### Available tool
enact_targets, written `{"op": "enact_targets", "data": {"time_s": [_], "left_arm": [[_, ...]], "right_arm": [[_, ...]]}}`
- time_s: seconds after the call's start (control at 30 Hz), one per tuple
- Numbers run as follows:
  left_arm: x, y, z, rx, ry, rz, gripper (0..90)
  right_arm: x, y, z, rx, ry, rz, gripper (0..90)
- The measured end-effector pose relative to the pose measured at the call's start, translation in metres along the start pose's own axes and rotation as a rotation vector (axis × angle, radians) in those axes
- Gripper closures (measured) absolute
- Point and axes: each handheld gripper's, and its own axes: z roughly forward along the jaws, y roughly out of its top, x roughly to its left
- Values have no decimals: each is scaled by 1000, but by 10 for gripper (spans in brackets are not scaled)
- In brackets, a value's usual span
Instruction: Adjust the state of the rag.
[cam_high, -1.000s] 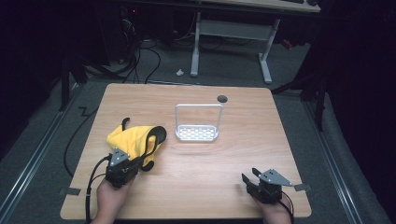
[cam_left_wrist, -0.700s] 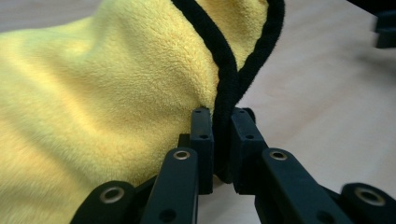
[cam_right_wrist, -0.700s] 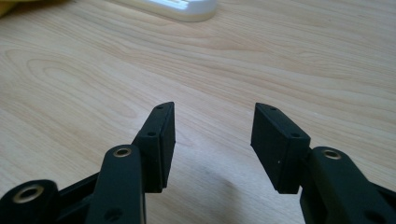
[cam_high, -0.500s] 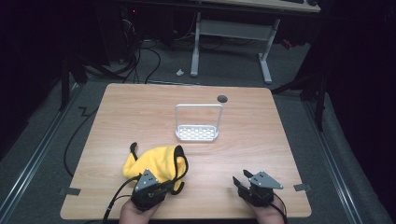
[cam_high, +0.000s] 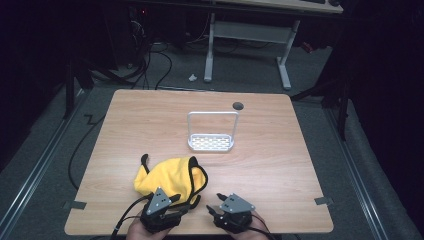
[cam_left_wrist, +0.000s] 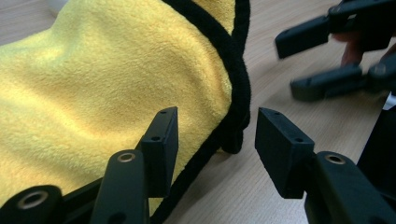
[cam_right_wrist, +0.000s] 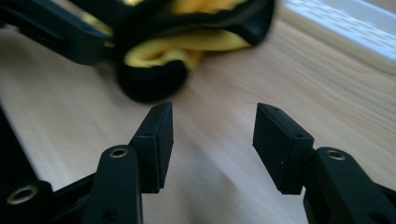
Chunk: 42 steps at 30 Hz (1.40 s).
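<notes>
Since the earlier frames the yellow cloth (cam_high: 170, 177) has been dragged from the left middle of the worktop (cam_high: 280, 165) to its near edge, and the right tool (cam_high: 212, 210) has slid in beside the left tool (cam_high: 186, 206). The left tool's jaws have just been opening; they now stand spread, with the cloth's black hem between them but unpressed. The right tool's jaws are also spread over bare wood, the cloth just ahead of them and to their left. Beyond both tools, well apart, a white rack (cam_high: 212, 134) stands upright on the pale wooden worktop. Around it the room is dark: grey carpet (cam_high: 45, 165), cables (cam_high: 150, 60), and a desk frame (cam_high: 247, 35) behind.
</notes>
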Motion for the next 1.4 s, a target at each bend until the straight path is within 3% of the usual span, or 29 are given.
{"op": "enact_targets", "data": {"time_s": [0.07, 0.17, 0.3, 0.47, 0.53, 0.63, 0.77, 1.0, 1.4], "left_arm": [[0, 0, 4, 13, 6, 5, 528], [2, 0, 9, 32, 8, -6, 639], [4, 1, 7, 23, -8, -24, 765], [4, 1, -2, 2, -18, -34, 826], [5, 2, -5, -4, -20, -39, 842], [6, 2, -8, -12, -17, -41, 859], [10, 4, -12, -28, -6, -46, 863], [29, 4, -26, -67, 34, -93, 867], [75, 0, -56, -149, 125, -222, 869]], "right_arm": [[8, 3, 9, 16, 18, -25, 489], [16, 8, 24, 43, 34, -60, 489], [19, 18, 36, 54, 37, -85, 480], [16, 27, 48, 55, 58, -55, 512], [16, 29, 51, 63, 65, -62, 602], [17, 30, 51, 64, 72, -65, 814], [16, 29, 48, 71, 48, -70, 849], [-5, 18, 33, 77, -5, -21, 846], [-49, -2, 7, 88, -95, 71, 843]]}}
